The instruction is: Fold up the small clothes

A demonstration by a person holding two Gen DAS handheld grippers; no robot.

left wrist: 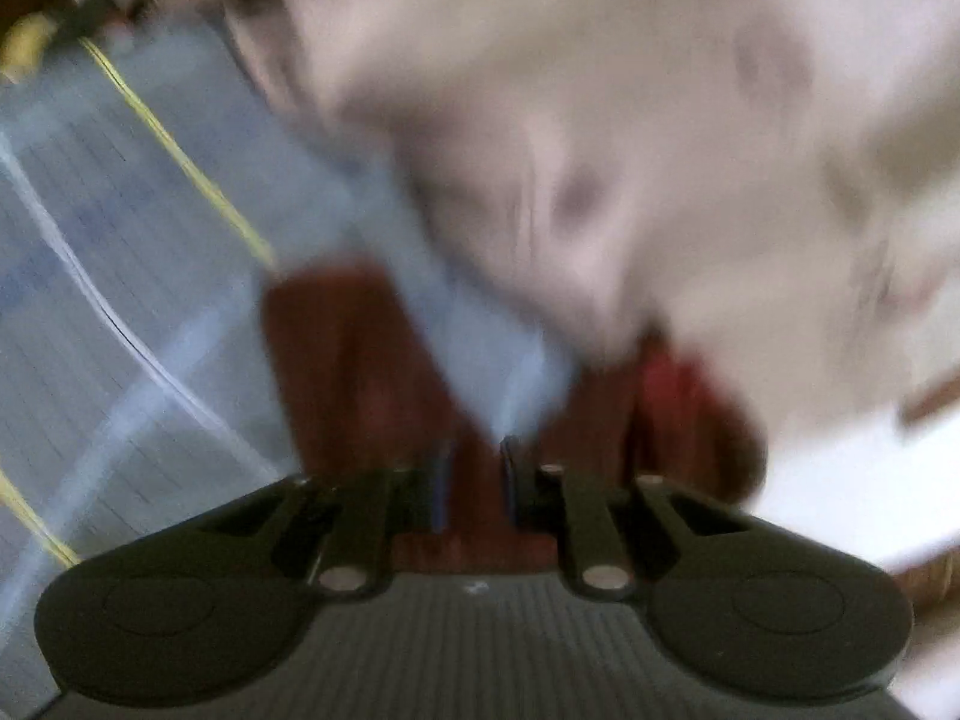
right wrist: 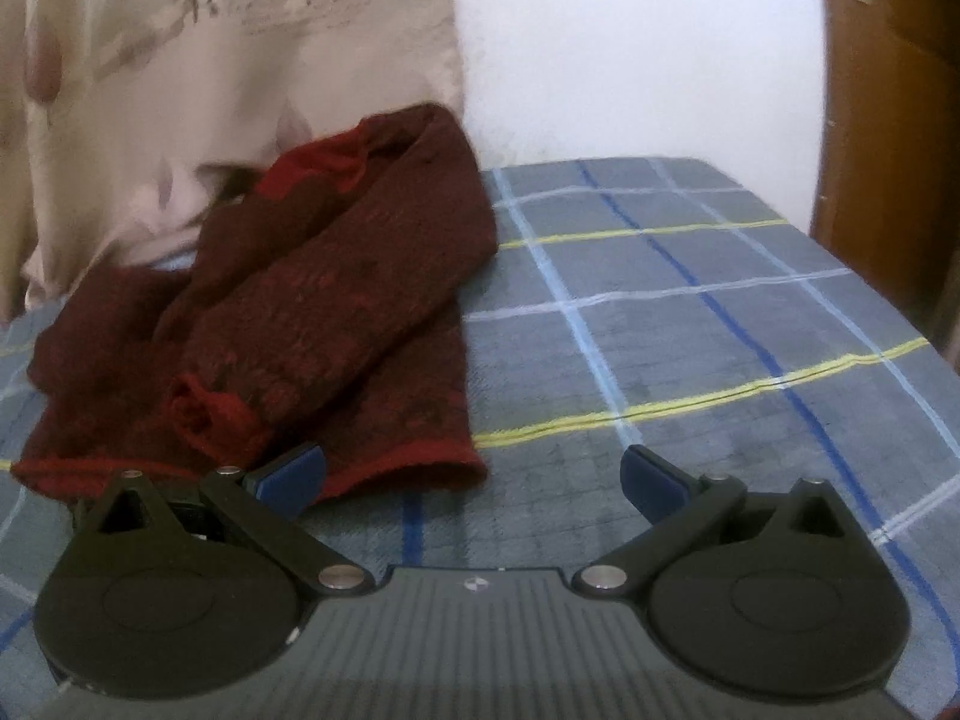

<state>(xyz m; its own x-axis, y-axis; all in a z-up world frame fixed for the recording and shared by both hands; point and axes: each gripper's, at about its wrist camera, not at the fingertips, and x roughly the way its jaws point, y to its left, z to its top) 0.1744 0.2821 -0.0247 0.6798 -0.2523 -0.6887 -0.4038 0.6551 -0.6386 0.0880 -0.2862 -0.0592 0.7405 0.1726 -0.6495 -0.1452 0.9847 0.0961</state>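
A dark red knitted garment (right wrist: pixel 288 324) lies crumpled on the blue checked cloth (right wrist: pixel 690 330), at the left of the right wrist view. My right gripper (right wrist: pixel 471 477) is open and empty, low over the cloth at the garment's near hem; its left fingertip (right wrist: pixel 288 474) is over the hem. The left wrist view is blurred by motion. My left gripper (left wrist: pixel 477 480) has its jaws close together with a narrow gap, and red fabric (left wrist: pixel 360 372) shows behind and between them. Whether it pinches the fabric is not clear.
A cream patterned curtain or sheet (right wrist: pixel 210 78) hangs behind the garment and fills the top right of the left wrist view (left wrist: pixel 630 120). A white wall (right wrist: pixel 630 48) stands behind the table. A wooden door or cabinet (right wrist: pixel 888 120) is at the right edge.
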